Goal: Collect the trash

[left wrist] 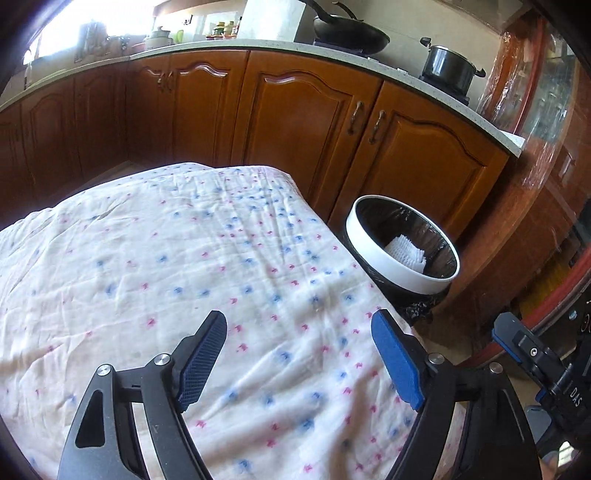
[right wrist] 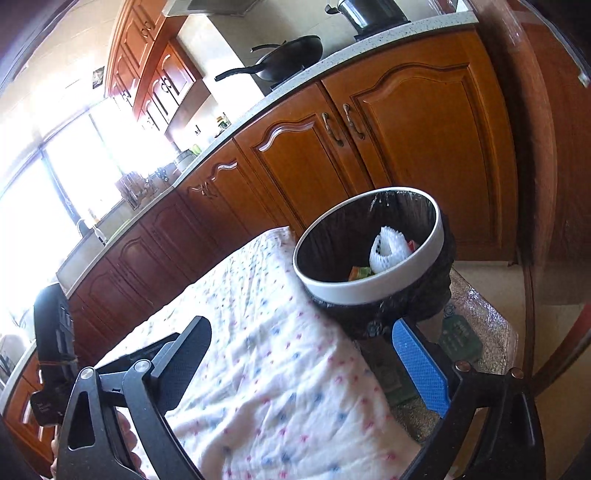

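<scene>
A round bin [left wrist: 376, 254] with a white rim and a black liner stands off the table's right edge. In it lies a white foam net [left wrist: 404, 251]. The right wrist view shows the bin [right wrist: 369, 286] closer, with the foam net [right wrist: 388, 249] and a few coloured wrappers [right wrist: 360, 272] inside. My left gripper [left wrist: 299, 356] hangs open over the patterned cloth [left wrist: 166, 258], nothing between its fingers. My right gripper [right wrist: 310, 363] is open too, over the cloth's right edge just short of the bin, and holds nothing. Part of the right gripper shows at the lower right of the left wrist view.
The table wears a white cloth [right wrist: 266, 350] with blue and pink marks. Wooden kitchen cabinets [left wrist: 295, 122] run behind it under a pale counter. A black wok [left wrist: 351, 35] and a pot [left wrist: 448, 68] sit on the counter. A hand [right wrist: 125, 439] grips the tool at lower left.
</scene>
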